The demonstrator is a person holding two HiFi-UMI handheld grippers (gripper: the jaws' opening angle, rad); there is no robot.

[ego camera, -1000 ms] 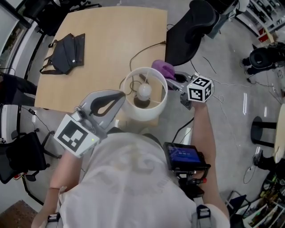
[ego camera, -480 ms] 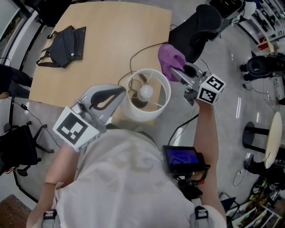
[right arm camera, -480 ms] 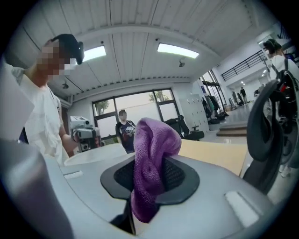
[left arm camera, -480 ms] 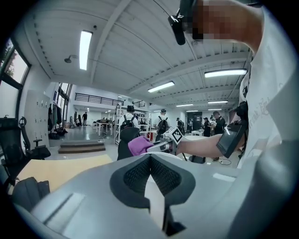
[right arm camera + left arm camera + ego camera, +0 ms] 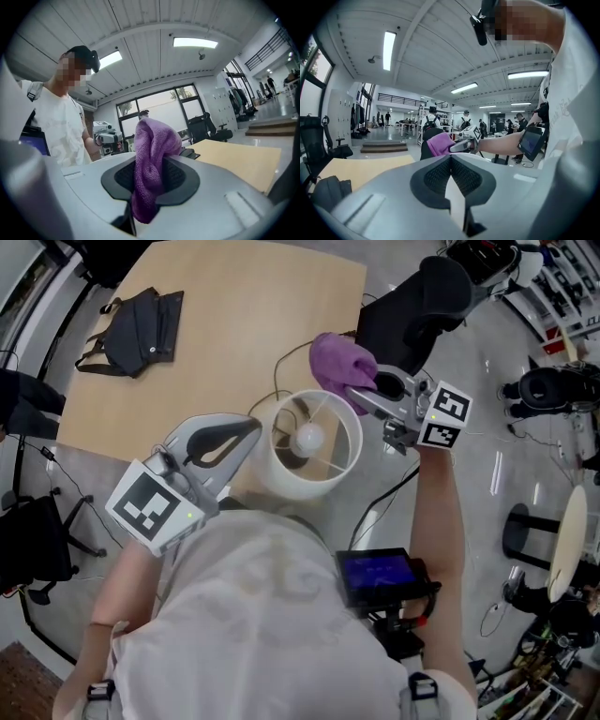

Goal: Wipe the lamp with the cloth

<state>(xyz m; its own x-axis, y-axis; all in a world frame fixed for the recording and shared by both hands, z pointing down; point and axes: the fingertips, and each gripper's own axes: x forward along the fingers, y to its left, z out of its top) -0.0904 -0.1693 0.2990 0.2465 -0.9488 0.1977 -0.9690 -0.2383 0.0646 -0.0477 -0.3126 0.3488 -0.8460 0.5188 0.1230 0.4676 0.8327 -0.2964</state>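
the wooden table [image 5: 225, 324] fills the upper left of the head view, and the white lamp [image 5: 302, 486] stands at its lower right edge, mid-frame. the left gripper [image 5: 255, 430], jaws together, sits just beside the shade's left rim. the right gripper [image 5: 356, 395], its jaws having just closed a little tighter, clamps the purple cloth [image 5: 337, 360], which is at the shade's upper right rim

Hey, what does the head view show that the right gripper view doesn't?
Only the head view: the lamp with its bulb, and the black bag. Only the right gripper view: ceiling lights and big windows. Both: the purple cloth held in the right gripper, the wooden table, and the left gripper.
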